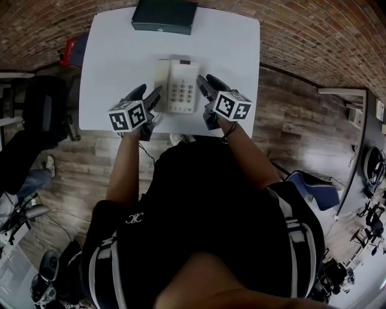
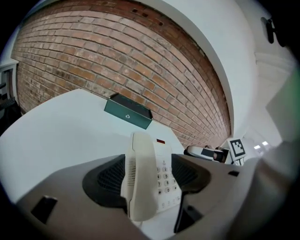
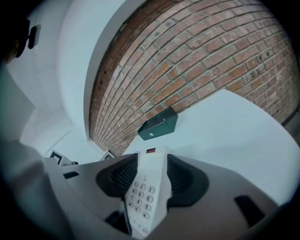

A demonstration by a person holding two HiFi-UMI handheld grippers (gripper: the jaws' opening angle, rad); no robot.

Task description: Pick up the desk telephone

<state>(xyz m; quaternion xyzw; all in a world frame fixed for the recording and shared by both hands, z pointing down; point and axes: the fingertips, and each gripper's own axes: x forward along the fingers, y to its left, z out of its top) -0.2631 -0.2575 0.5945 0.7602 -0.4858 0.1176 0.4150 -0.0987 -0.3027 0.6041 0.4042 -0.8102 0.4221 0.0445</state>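
Toward the 6 o'clock edge of the white rectangular surface (image 1: 108, 60): a cream plastic desk telephone (image 1: 181, 86), keypad up, long cream handset (image 1: 161, 77) cradled along its 9 o'clock side. At the surface's 12 o'clock, well apart, a dark green flat box (image 1: 164, 16) (no part of this job).

Left claw (image 1: 149, 92) at the telephone's 8 o'clock: released, jaws spread and lined up on the handset, gripping nothing. Right claw (image 1: 205, 81) at 4 o'clock: likewise released, aimed at the keypad side, just beside the casing.

Likely trouble: closing on the handset alone and lifting only that, base left behind. Or raising the two sides unevenly, tilting the body and spilling the handset from its cradle. Smooth plastic too: risk of slipping out of a shallow edge pinch. Also, with a nudge before clamping, risk of shoving the telephone off the near edge.
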